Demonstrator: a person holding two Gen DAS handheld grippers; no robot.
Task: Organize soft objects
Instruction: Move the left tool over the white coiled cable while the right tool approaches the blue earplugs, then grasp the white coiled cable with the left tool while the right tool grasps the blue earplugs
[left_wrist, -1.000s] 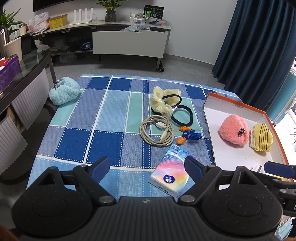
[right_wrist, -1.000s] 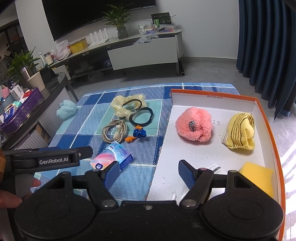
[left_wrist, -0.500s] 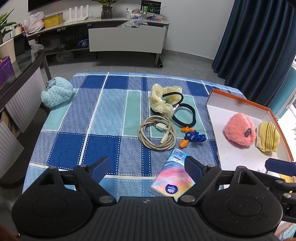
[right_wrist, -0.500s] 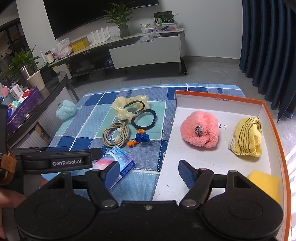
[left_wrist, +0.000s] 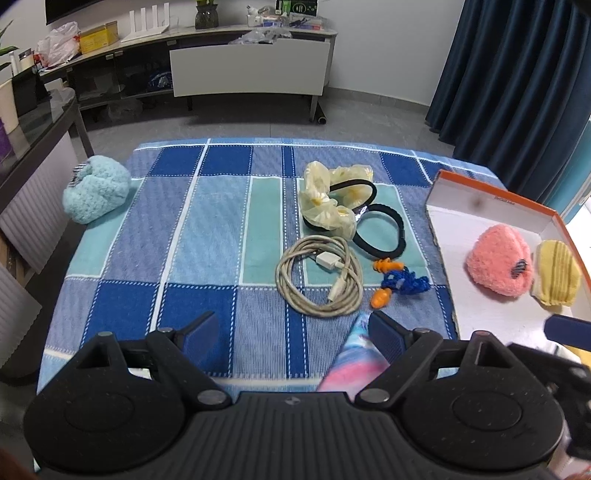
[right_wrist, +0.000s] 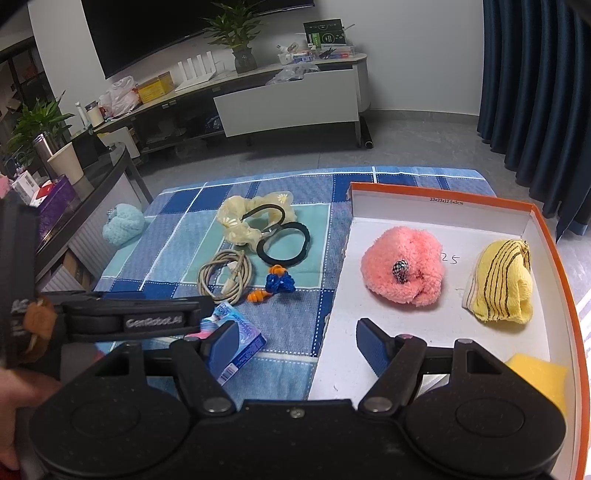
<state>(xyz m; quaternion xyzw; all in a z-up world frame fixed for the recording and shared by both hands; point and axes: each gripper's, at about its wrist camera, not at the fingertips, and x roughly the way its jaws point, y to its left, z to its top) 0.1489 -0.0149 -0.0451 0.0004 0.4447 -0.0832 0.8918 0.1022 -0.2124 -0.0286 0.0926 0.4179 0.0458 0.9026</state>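
A light blue fluffy ball (left_wrist: 96, 188) (right_wrist: 123, 224) lies at the far left edge of the blue checked cloth (left_wrist: 207, 229). A pink fluffy ball (left_wrist: 498, 260) (right_wrist: 404, 271), a yellow striped soft piece (left_wrist: 556, 273) (right_wrist: 502, 280) and a yellow sponge (right_wrist: 541, 373) lie in the white box with the orange rim (right_wrist: 443, 192) on the right. My left gripper (left_wrist: 291, 334) is open and empty over the cloth's near edge. My right gripper (right_wrist: 295, 341) is open and empty over the box's left wall.
On the cloth lie a pale yellow scrunchie (left_wrist: 328, 203), a black hair band (left_wrist: 380, 232), a coiled cable (left_wrist: 319, 280), orange and blue earplugs (left_wrist: 397, 282) and a tissue pack (right_wrist: 236, 339). A glass side table (left_wrist: 33, 122) stands left.
My left gripper has moved forward over the cloth, so the tissue pack now sits under its right finger. My right gripper has edged forward and slightly right over the box.
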